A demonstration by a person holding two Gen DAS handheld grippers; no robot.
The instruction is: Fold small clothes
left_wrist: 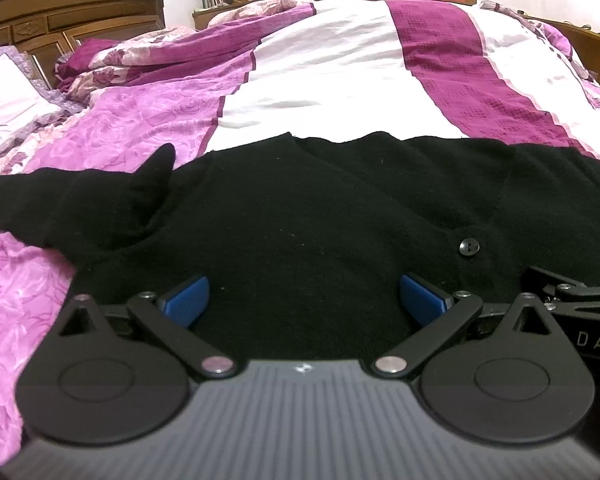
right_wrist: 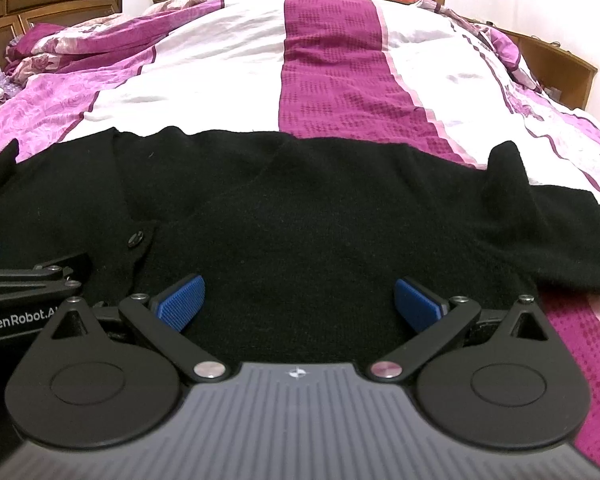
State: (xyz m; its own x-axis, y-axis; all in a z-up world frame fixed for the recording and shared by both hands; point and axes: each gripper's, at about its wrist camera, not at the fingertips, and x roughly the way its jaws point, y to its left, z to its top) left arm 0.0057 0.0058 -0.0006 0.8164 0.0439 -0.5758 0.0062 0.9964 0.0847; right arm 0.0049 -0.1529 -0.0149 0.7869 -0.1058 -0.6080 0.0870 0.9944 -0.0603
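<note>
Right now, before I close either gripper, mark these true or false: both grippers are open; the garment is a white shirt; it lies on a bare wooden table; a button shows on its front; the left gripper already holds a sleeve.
1. Both grippers are open. True: the left gripper and the right gripper each have their blue pads spread wide.
2. The garment is a white shirt. False: it is a black cardigan.
3. It lies on a bare wooden table. False: it lies spread on a bed cover of purple and white.
4. A button shows on its front. True: one black button.
5. The left gripper already holds a sleeve. False: nothing is between its pads.
</note>
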